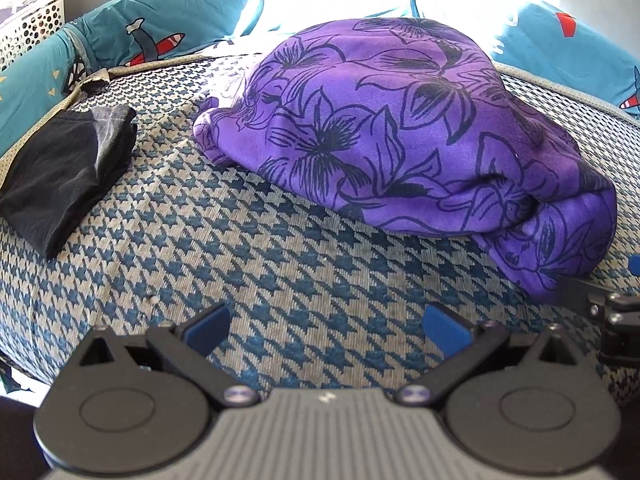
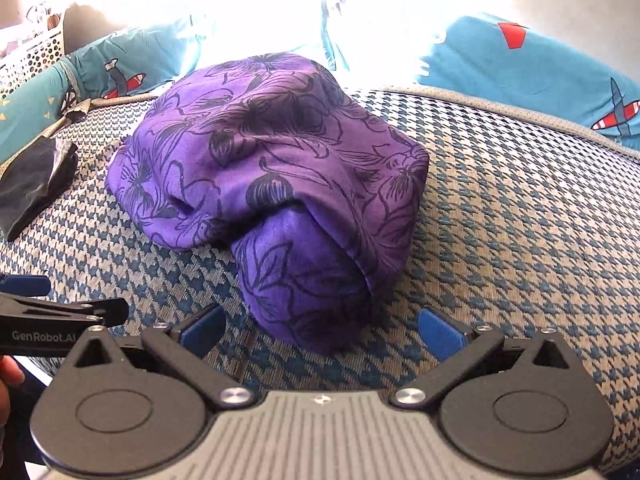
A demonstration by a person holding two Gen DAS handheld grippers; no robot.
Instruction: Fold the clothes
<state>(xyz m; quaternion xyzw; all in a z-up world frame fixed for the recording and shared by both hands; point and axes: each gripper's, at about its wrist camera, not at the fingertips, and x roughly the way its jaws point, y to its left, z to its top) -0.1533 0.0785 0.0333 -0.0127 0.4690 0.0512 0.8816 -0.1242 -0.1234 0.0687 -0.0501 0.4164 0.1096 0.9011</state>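
Spread gripper (image 2: 320, 334), bunched purple garment (image 2: 272, 184)

Left wrist view: low over the houndstooth cushion (image 1: 280, 248), facing forward past its own gripper (image 1: 326, 330) along the bottom edge. Purple floral garment (image 1: 400, 128) fills centre to right; black folded cloth (image 1: 64, 168) at left edge.

Right wrist view: same low height, same heading, closer to the garment (image 2: 272, 184), dead centre.

The 2 views share garment, cushion, black cloth, teal printed bedding (image 1: 168, 20) and white perforated basket (image 1: 32, 28), upper left. Each shows the other gripper at its edge.
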